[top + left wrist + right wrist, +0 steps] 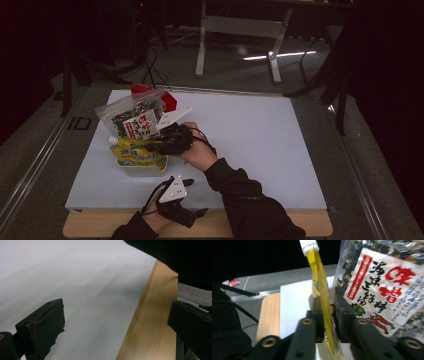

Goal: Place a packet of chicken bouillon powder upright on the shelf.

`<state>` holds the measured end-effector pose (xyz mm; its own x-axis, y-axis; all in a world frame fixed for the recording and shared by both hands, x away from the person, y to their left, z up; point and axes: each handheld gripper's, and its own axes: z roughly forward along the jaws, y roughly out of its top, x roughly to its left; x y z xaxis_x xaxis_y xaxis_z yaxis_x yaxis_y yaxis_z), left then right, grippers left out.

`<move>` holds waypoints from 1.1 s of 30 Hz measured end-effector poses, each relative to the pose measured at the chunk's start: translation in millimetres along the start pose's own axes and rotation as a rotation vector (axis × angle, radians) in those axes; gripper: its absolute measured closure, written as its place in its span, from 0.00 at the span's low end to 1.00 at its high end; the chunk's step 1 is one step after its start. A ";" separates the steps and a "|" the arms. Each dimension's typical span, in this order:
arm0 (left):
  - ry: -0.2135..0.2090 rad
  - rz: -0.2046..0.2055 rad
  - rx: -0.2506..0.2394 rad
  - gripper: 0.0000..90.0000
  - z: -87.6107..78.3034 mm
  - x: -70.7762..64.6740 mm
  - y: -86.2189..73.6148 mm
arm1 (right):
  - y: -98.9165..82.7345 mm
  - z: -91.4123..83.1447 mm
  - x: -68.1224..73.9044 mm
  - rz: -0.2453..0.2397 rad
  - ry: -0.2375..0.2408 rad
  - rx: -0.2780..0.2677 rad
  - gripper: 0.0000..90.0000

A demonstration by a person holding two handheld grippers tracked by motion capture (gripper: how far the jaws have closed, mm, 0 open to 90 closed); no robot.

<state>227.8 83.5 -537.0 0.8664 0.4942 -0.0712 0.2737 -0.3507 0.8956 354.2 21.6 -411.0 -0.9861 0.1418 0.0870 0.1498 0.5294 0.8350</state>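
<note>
Between the right gripper's jaws stands the yellow pouch.

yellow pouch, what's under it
A white tray sits under the yellow pouch, which the right gripper has between its jaws. The pouch hides the inside of the tray.

The high view looks forward and down on the white table mat from well above. The left gripper view skims that mat's near edge, close. The right gripper view sits tight against the yellow pouch, shared with the high view.
</note>
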 end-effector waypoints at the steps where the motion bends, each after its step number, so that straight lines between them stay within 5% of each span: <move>1: 0.003 0.001 0.001 0.02 -0.3 0.6 0.1 | -0.3 -2.4 0.1 0.003 -0.002 -0.006 0.83; 11: 0.008 0.013 -0.005 0.03 -1.1 1.9 1.0 | -24.6 -43.6 -1.5 0.011 -0.067 -0.075 0.72; 33: 0.014 -0.001 -0.011 0.03 -1.9 4.3 0.4 | -122.1 -89.9 -18.8 0.099 -0.190 -0.051 0.59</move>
<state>230.8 87.0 -536.1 0.8601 0.5058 -0.0663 0.2701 -0.3412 0.9003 347.9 -120.9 -465.7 -0.9345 0.3489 0.0700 0.2368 0.4628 0.8542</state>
